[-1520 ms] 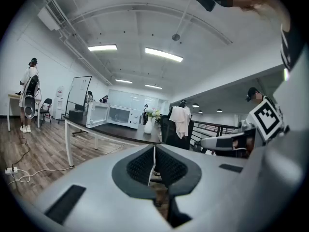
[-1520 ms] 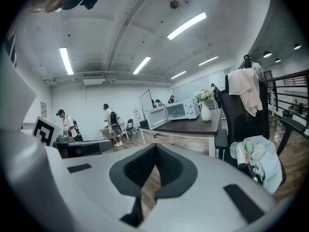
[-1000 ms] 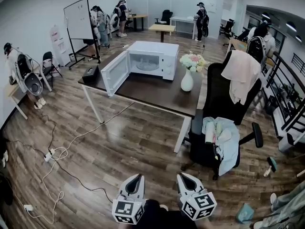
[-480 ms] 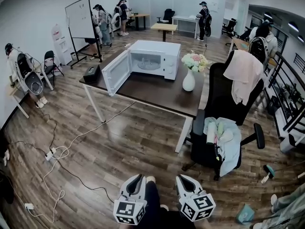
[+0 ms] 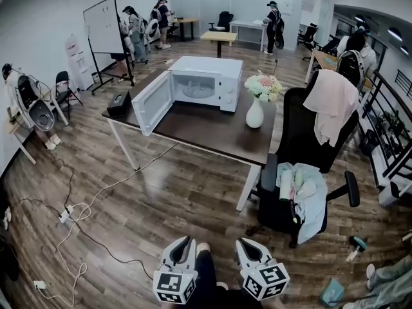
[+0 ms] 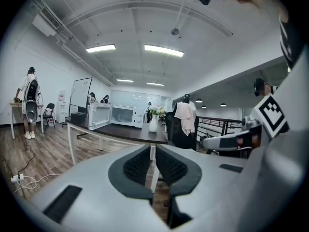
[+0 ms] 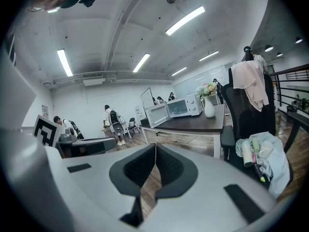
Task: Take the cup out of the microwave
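both pairs are pressed shut with nothing between them: the left fingers [image 6: 137, 166] and the right fingers [image 7: 140, 168] hang low in front of us, side by side. the microwave [image 5: 205, 82] sits on the counter [image 5: 212, 131], well apart from both pairs and ahead of them. it lies a little left of where the left fingers point and a little right of where the right fingers point, so neither hand is clearly nearer. its door [image 5: 153, 102] hangs open on the left fingers' side and the cavity faces us. the cup should be in there, but we see only a pale shape [image 5: 196, 90] inside, too small to name or to read for tilt. a vase [image 5: 255, 113] and an office chair [image 5: 293, 166] stand on the right fingers' side. we judge the coming move is a long approach straight ahead. whichever pair reaches in must open first, and the right looks freer of the door.
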Action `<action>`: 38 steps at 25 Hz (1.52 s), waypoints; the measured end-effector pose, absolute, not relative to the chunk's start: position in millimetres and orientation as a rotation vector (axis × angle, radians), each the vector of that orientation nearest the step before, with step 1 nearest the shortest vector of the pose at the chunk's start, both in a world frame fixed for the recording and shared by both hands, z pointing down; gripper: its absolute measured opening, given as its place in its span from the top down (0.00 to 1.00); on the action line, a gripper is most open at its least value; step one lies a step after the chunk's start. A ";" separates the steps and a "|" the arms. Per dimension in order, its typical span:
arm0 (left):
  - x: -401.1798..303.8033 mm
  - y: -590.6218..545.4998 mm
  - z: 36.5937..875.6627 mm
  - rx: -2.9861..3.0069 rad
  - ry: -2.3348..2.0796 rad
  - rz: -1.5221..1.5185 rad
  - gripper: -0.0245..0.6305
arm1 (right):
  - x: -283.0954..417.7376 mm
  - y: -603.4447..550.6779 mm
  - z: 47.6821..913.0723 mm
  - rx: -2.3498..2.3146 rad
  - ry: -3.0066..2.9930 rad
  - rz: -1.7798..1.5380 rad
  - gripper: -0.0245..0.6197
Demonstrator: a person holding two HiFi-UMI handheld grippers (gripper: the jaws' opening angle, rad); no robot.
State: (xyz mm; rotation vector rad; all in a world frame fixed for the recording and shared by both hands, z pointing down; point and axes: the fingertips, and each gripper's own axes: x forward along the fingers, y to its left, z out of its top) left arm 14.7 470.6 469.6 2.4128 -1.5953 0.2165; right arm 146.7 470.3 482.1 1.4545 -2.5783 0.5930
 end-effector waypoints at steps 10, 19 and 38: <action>0.4 392.8 462.7 2.395 -1.614 0.202 0.94 | 127.6 391.2 480.5 1.406 -2.574 0.597 0.97; -13.6 322.3 457.2 2.419 -1.589 0.153 0.75 | 109.3 319.9 480.4 1.387 -2.569 0.623 0.97; -59.7 189.0 454.6 2.415 -1.649 0.123 0.26 | 77.8 200.2 474.9 1.479 -2.539 0.622 0.97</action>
